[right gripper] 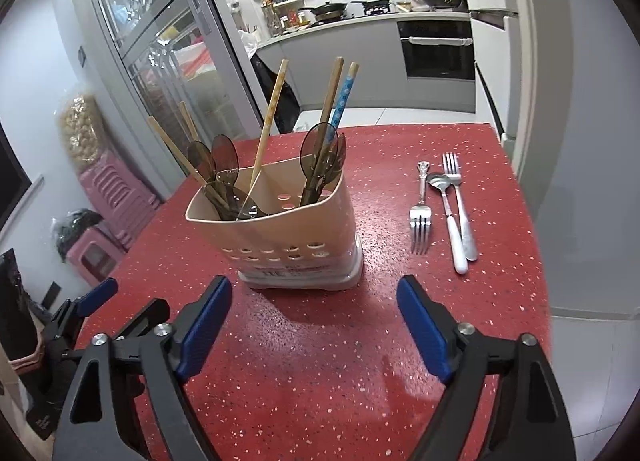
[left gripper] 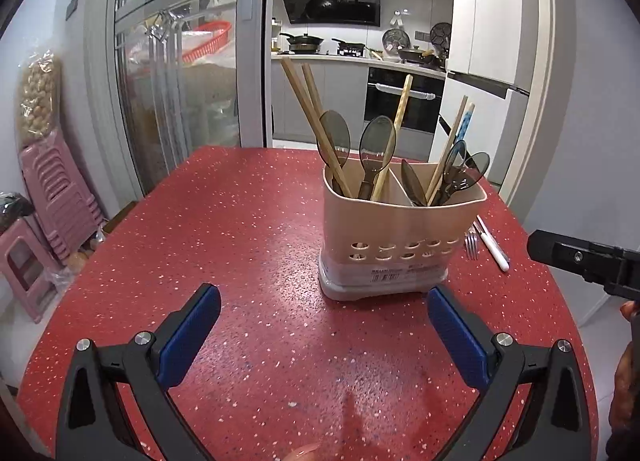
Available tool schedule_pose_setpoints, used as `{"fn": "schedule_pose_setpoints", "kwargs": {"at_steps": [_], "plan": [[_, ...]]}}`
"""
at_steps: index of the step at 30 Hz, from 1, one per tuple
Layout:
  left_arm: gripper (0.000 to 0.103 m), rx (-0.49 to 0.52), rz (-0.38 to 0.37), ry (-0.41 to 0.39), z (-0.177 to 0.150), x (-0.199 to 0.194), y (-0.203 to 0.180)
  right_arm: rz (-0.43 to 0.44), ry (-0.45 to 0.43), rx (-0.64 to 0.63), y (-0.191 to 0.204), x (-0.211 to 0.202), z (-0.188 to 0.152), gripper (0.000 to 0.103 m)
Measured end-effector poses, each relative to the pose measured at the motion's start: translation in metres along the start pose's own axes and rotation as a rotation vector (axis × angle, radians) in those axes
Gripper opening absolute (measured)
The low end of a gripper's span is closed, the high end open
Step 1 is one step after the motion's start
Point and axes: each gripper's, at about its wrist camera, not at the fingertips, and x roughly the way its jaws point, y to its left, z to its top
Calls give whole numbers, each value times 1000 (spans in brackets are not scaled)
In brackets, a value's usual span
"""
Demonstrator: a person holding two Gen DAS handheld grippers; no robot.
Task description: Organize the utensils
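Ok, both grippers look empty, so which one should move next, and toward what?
Probably swing the right gripper, open and empty, right toward the fork lying alone on the red table. It lies flat outside the beige holder, closer than the white-handled spoon and second fork, which overlap. The left gripper sits farther away.

Red speckled table (left gripper: 248,221), pink stools (left gripper: 52,185) stacked left, grey kitchen with oven (right gripper: 438,49) beyond
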Motion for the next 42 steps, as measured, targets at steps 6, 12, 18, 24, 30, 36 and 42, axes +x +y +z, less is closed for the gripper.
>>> {"fn": "schedule_pose_setpoints", "kwargs": {"at_steps": [6,12,18,24,30,36,42], "plan": [[103,-1,-7,1,-7,-13,1,-72,-82,-8,8,-23,-13,103],[103,7,-10,-11,-12,-24,2,-102,-147,-40,21,-39,-21,103],[103,-16,-8,-41,-9,-37,9,-128,-176,-60,33,-52,-24,103],[103,-31,8,-69,-3,-46,13,-165,-209,-53,35,-60,-26,103],[103,-4,34,-68,3,-48,11,-194,-229,-56,36,-63,-24,103],[103,-32,43,-80,11,-53,16,-224,-262,-89,41,-69,-17,103],[103,-13,53,-99,16,-60,14,-217,-284,-80,41,-75,-14,103]]}}
